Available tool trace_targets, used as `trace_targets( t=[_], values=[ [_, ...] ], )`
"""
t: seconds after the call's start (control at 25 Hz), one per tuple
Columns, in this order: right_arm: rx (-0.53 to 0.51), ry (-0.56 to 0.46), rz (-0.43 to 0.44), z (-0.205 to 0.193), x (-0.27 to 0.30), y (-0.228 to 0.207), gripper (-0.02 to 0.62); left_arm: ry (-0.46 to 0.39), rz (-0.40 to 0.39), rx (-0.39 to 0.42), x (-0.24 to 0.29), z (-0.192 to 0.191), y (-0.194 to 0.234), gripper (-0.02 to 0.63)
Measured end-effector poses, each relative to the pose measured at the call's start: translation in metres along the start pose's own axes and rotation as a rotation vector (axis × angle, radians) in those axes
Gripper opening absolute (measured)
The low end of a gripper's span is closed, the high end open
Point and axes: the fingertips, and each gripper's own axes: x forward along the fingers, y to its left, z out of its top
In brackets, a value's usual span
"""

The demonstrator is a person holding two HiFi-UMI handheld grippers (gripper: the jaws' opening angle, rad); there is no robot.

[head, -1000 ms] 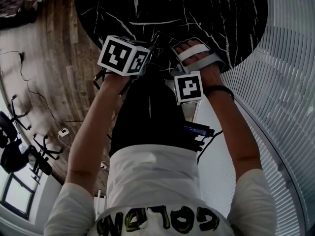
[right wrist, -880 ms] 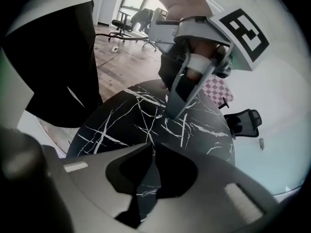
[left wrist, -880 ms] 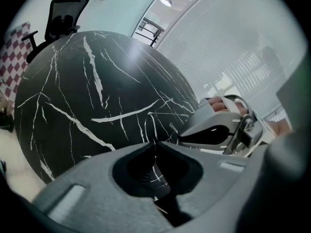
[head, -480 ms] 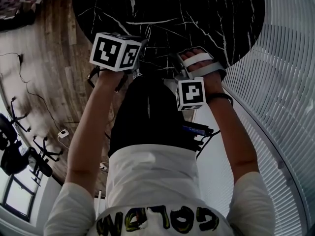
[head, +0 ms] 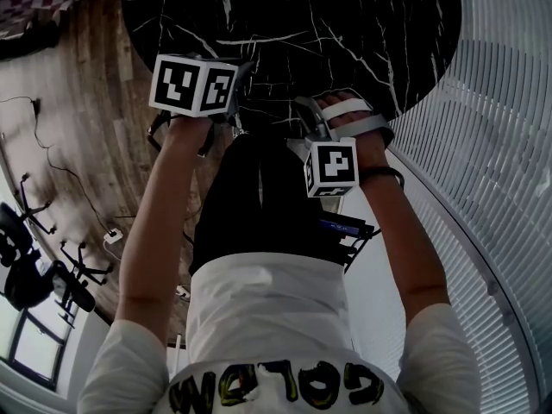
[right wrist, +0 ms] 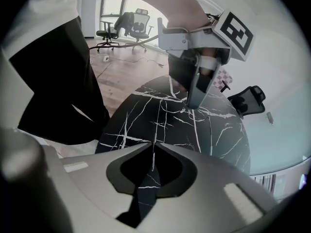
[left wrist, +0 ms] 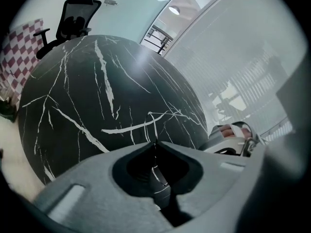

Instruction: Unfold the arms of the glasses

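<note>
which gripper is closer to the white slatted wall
Right. The right gripper, jaws just closing on the glasses' thin wire, is at the table edge beside the slatted wall; the left gripper is farther across the table.

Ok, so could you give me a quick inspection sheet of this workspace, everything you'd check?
Surface: round black marble table with white veins.
Job's things: glasses show only as a thin pale wire at both tongs' tips; the state of the arms is unclear.
Clutter: nothing seen.
Grippers: left tongs shut on the wire; right tongs have just been closing and now seem to pinch it too.
Cables: loose cables across the wooden floor.
Surroundings: office chairs, slatted white wall.
</note>
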Motion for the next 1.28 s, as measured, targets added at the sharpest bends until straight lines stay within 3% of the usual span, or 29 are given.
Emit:
trace_targets(
  t=[0.68,1.0,1.12,1.28],
  values=[
    [0.066,0.012,-0.001,-0.012,0.005,-0.014,0.018,-0.02,-0.033,0.002,0.003,0.013,-0.007,0.048],
    [0.087,0.012,-0.011,-0.013,0.003,-0.018,0.082,-0.05,-0.043,0.005,-0.003,0.016,-0.008,0.111],
    [0.105,0.008,-0.02,-0.013,-0.004,-0.021,0.1,-0.079,-0.039,0.013,-0.01,0.019,-0.008,0.118],
    [0.198,-0.007,-0.079,-0.019,-0.028,-0.036,0.09,-0.185,-0.023,0.031,-0.033,0.028,-0.016,0.116]
  ],
)
